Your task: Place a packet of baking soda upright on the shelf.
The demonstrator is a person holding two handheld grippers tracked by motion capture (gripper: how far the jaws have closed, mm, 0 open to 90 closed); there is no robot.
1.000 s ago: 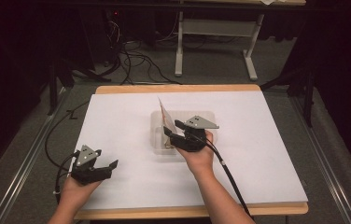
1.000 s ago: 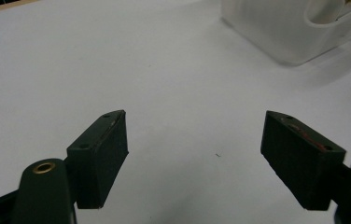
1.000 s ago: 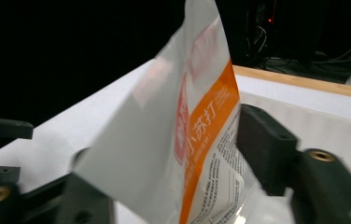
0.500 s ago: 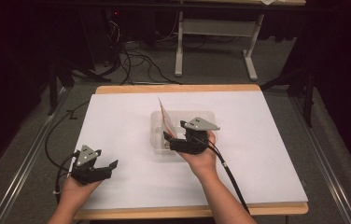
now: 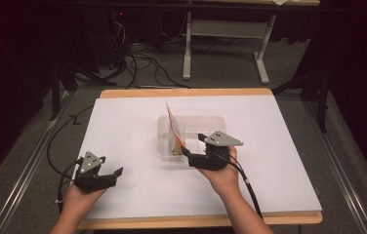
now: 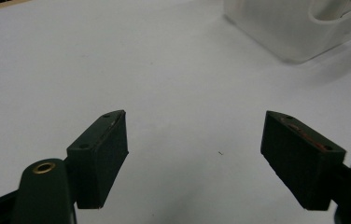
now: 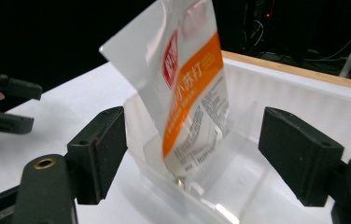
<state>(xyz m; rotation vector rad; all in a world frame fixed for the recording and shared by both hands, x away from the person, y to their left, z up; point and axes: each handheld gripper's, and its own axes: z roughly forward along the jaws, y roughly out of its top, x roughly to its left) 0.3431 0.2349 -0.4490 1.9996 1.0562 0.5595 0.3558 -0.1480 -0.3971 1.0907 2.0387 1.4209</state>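
A white and orange snack packet (image 5: 173,129) (image 7: 192,93) stands on end in a clear plastic tub (image 5: 215,122) (image 7: 295,93), leaning toward its left wall. My right gripper (image 5: 193,144) (image 7: 192,154) hovers just in front of the tub's near edge. Its jaws have just been opening and now stand wide, with the packet beyond them and touching neither pad. My left gripper (image 5: 111,165) (image 6: 194,154) rests open over the bare white sheet near the front left corner, holding nothing. The tub's corner (image 6: 276,28) lies ahead of it.
A white sheet (image 5: 269,146) covers the wooden table. Cables trail from both grippers toward the table's near edge. The left gripper (image 7: 5,102) appears far off in the right gripper view. Dark floor with cables and a table frame lies behind.
My right gripper has let go of the packet and drawn back a little toward the near right. The packet stays standing in the tub. The left gripper has not moved.
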